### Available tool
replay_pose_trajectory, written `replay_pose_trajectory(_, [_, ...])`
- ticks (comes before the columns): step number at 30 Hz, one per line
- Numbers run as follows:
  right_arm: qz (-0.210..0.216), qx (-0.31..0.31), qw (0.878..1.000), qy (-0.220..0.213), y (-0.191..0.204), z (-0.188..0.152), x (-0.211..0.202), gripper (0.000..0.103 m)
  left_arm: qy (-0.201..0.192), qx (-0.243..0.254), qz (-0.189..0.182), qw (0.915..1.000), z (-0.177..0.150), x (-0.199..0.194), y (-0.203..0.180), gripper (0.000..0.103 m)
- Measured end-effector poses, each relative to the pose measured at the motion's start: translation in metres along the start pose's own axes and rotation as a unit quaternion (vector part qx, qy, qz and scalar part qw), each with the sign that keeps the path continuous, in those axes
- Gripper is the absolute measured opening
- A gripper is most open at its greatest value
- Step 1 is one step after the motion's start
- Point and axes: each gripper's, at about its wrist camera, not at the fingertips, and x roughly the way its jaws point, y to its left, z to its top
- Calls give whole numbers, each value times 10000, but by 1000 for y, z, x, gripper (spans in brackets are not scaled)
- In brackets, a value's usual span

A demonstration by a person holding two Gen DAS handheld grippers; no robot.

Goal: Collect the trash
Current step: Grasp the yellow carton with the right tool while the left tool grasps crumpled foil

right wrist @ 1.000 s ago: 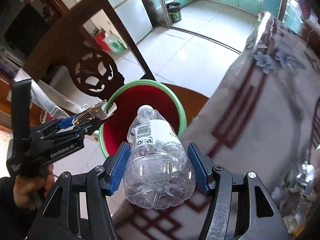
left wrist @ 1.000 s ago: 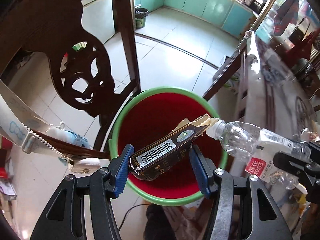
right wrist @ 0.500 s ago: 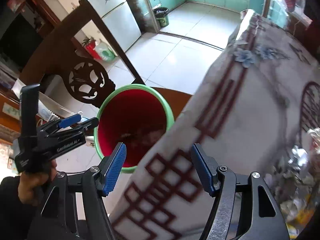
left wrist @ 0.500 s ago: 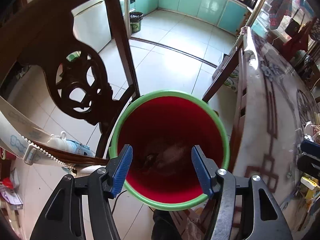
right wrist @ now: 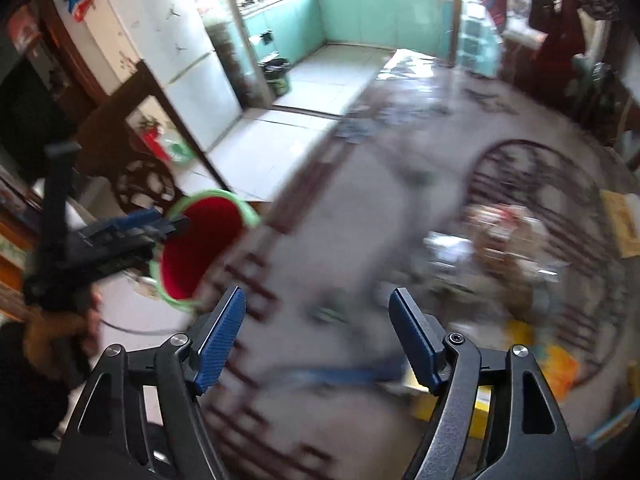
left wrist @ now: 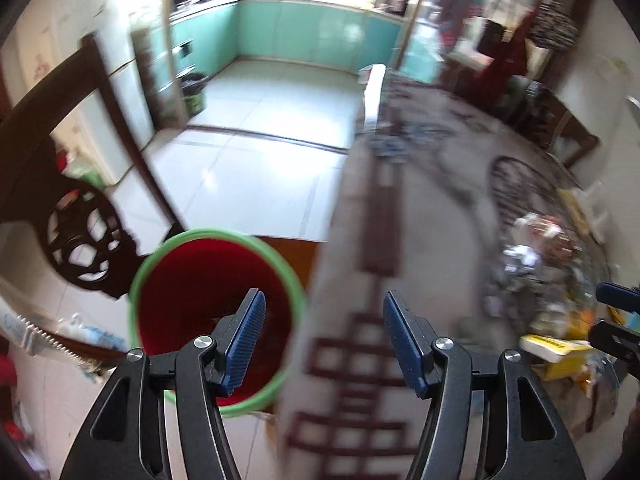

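Red plastic bin with green rim [left wrist: 216,320] sits at 8 o'clock. Left gripper [left wrist: 322,336] released, empty; right gripper [right wrist: 318,336] just widening, empty. Blurred litter heap [left wrist: 536,280] at 3 o'clock: approach slowly, one piece each.

Left hand-held gripper [left wrist: 322,338] empty, jaws apart; red bin [left wrist: 216,312] lower left, beside patterned table [left wrist: 420,208].

The left gripper [left wrist: 322,336] and the right gripper [right wrist: 318,336] are each showing black angular arms, silver round screws at the joints and ribbed blue pads [right wrist: 222,334]. Left of the right gripper, a hand [right wrist: 86,322] is wearing a dark sleeve.
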Motion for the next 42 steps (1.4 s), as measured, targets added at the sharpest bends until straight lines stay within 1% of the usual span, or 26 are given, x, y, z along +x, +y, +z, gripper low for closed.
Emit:
replay_pose_trajectory(2, [-335,-160,9992,125,-28,-14,-8,82,-33,115,-143,9998,-1,-5,-26,63])
replay_pose_trajectory(3, [-521,-260,9981,215,-43,-21,-10,82,-36,152,-192,9997,-1,-7,-36,66])
replay_pose_trajectory(5, [-719,-495,9953,417,-62,-33,-10,82,-30,228,-333,9992,-3,-10,-62,66])
replay_pose_trajectory(8, [-968,-1081,9852,910,-84,-54,4,82,9,308,-493,9983,-7,-14,-96,67])
replay_pose_trajectory(11, [-942,-1662,9739,1226,-89,-70,19,82,32,357,-576,9977,-14,-17,-120,67])
replay_pose_trajectory(15, [-679,-2295,9592,1505,-82,-81,38,82,73,380,-543,9978,-24,-18,-140,67])
replay_pose_trajectory(18, [-727,-2632,9481,1631,-78,-92,51,82,108,325,-523,9980,-28,-19,-147,67])
replay_pose_trajectory(20, [-726,-2743,9439,1688,-76,-97,57,81,82,290,-482,9984,-29,-21,-150,67])
replay_pose_trajectory(21, [-694,-2754,9436,1700,-75,-100,59,78,66,288,-464,9985,-30,-22,-150,67])
replay_pose_trajectory(22, [-597,-2712,9451,1723,-75,-102,60,63,48,280,-424,9987,-30,-23,-152,67])
replay_pose_trajectory(23, [-493,-2639,9476,1732,-77,-103,60,53,41,271,-408,9988,-30,-23,-151,67])
replay_pose_trajectory(25, [-418,-2509,9537,1606,-77,-104,57,46,43,232,-389,9990,-28,-23,-152,67])
replay_pose_trajectory(26, [-426,-2471,9571,1453,-75,-104,51,42,50,230,-386,9990,-28,-22,-153,67])
replay_pose_trajectory(28, [-255,-2271,9670,1129,-75,-102,31,38,60,249,-364,9990,-27,-20,-157,67])
replay_pose_trajectory(30, [49,-1850,9788,872,-82,-96,7,38,75,275,-352,9990,-25,-16,-162,67])
replay_pose_trajectory(32, [292,-1382,9882,591,-94,-88,-16,38,96,302,-346,9989,-24,-12,-167,67])
replay_pose_trajectory(33, [336,-1091,9927,377,-103,-83,-30,38,129,334,-372,9987,-24,-9,-172,67])
replay_pose_trajectory(35, [208,-508,9985,2,-125,-74,-48,38,225,419,-432,9979,-25,-1,-181,67])
replay_pose_trajectory(37, [-3,329,9986,-414,-152,-67,-69,38,369,536,-532,9965,-26,10,-194,67])
replay_pose_trajectory(39, [-26,1118,9912,-705,-179,-65,-83,38,577,746,-691,9931,-27,25,-215,67])
replay_pose_trajectory(40, [8,1377,9873,-787,-187,-64,-88,39,714,889,-826,9900,-28,35,-228,67])
replay_pose_trajectory(42, [61,1742,9806,-898,-199,-67,-96,39,939,1014,-986,9855,-29,52,-246,67])
